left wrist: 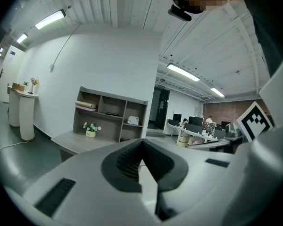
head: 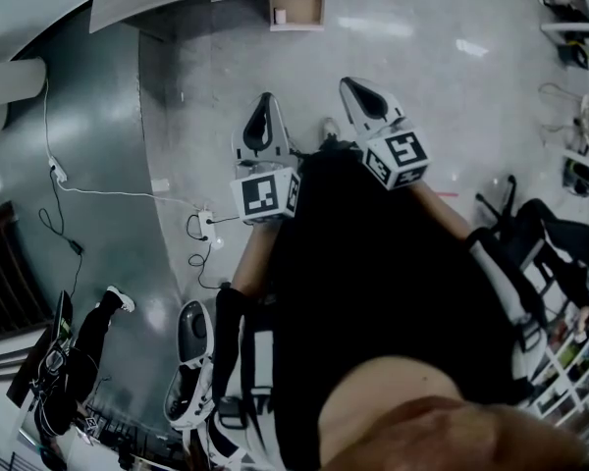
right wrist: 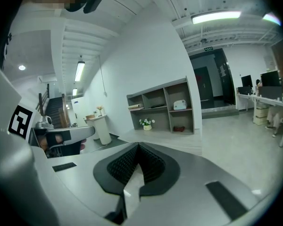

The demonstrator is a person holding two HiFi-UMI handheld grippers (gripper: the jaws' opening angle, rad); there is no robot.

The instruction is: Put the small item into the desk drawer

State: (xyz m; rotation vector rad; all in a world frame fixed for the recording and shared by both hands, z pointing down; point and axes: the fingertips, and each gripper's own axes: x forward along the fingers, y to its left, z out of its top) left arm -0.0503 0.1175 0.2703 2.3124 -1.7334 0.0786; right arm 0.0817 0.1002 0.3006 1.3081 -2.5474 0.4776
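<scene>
I hold both grippers out in front of my body, above the floor. In the head view my left gripper [head: 266, 103] and right gripper [head: 357, 90] sit side by side, both pointing away from me. Each has its jaws closed tip to tip with nothing between them, as the left gripper view [left wrist: 142, 144] and the right gripper view [right wrist: 138, 147] also show. A grey desk [left wrist: 74, 142] with an open shelf unit [left wrist: 109, 113] stands against the white wall ahead; the shelf unit [right wrist: 162, 105] shows in the right gripper view too. I see no small item and cannot make out a drawer.
A power strip with a white cable [head: 204, 226] lies on the floor by my left side. A person in black [head: 83, 346] stands at lower left near a white chair [head: 190, 361]. A white pedestal [left wrist: 22, 114] stands left of the desk. Office desks with monitors [left wrist: 198, 126] lie to the right.
</scene>
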